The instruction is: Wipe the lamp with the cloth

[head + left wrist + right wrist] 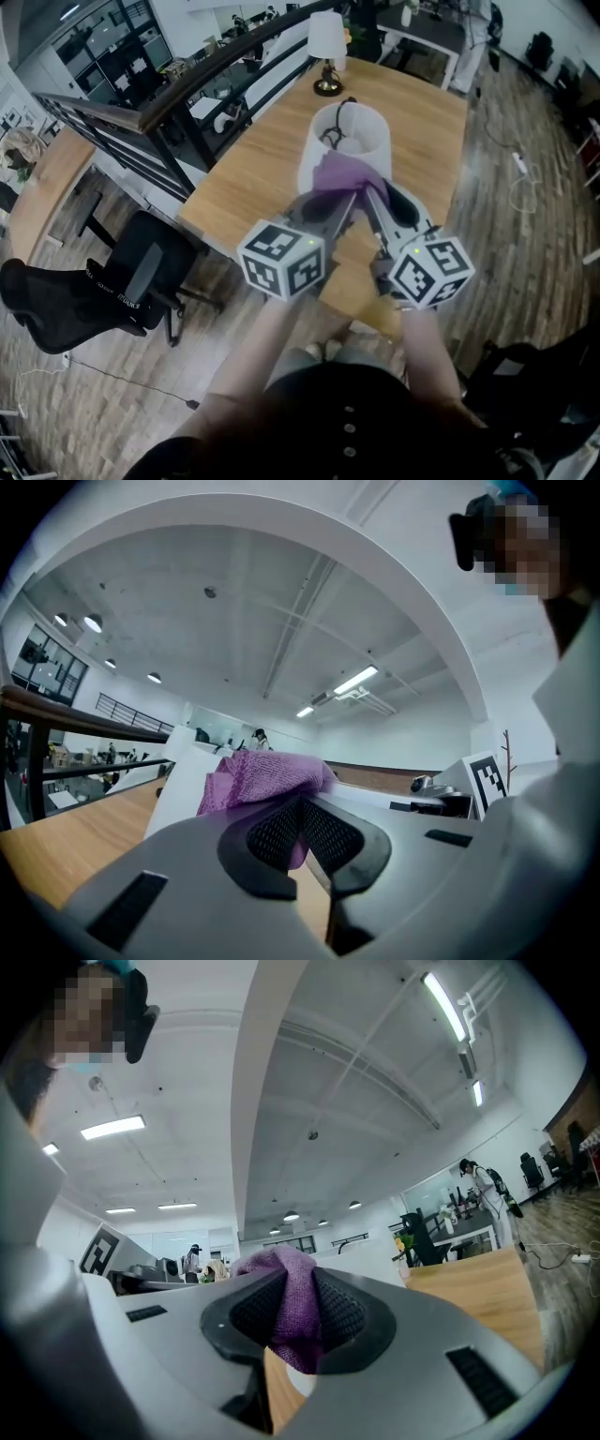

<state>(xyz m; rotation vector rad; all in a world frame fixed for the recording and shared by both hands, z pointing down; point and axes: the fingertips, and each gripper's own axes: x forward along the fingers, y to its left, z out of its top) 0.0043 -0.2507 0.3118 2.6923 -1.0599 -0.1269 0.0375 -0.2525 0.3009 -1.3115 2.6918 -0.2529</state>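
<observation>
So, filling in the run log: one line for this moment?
left gripper: shut on cloth | right gripper: shut on cloth | cloth: at lampshade near side

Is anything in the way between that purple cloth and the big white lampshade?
Nothing visible. The left gripper and right gripper are both shut on the cloth, which sits right at the lampshade's near side.

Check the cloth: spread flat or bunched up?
Bunched. The purple cloth sits gathered in a lump at the white lampshade, pinched by the left hand-held gripper and the right hand-held gripper.
</observation>
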